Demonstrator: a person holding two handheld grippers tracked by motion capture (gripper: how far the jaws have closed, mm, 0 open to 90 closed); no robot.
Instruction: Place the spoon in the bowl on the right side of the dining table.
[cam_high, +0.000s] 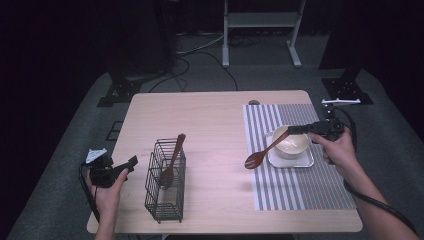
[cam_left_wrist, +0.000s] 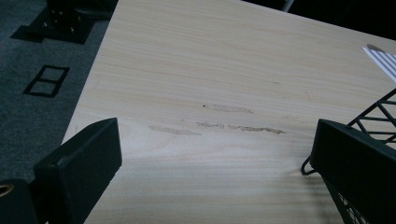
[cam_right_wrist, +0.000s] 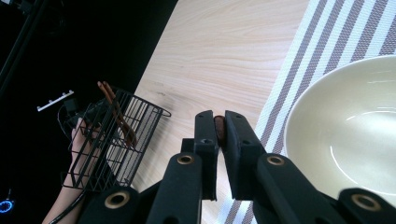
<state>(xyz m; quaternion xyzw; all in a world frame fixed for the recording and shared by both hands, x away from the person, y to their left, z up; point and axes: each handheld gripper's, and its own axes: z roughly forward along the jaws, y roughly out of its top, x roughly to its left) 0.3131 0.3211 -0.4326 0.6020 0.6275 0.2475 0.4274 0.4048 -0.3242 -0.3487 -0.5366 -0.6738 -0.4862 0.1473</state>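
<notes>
— Fingers of the right gripper (cam_high: 296, 130)?
— Clamped on the wooden spoon (cam_high: 265, 150), held over the bowl's (cam_high: 292, 142) nine o'clock rim.
— Left gripper view?
— Left gripper (cam_left_wrist: 212, 163) fingers wide apart, table (cam_left_wrist: 210, 70) between.
— Right gripper view?
— Spoon handle pinched; rack (cam_right_wrist: 114, 140) at nine o'clock.

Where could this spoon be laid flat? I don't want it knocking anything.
Bare wood lies between the wire basket and the striped mat, and across the table's far side. The mat's near strip is free too. It is crowded around the bowl on its tray, where the right gripper holds the spoon.
</notes>
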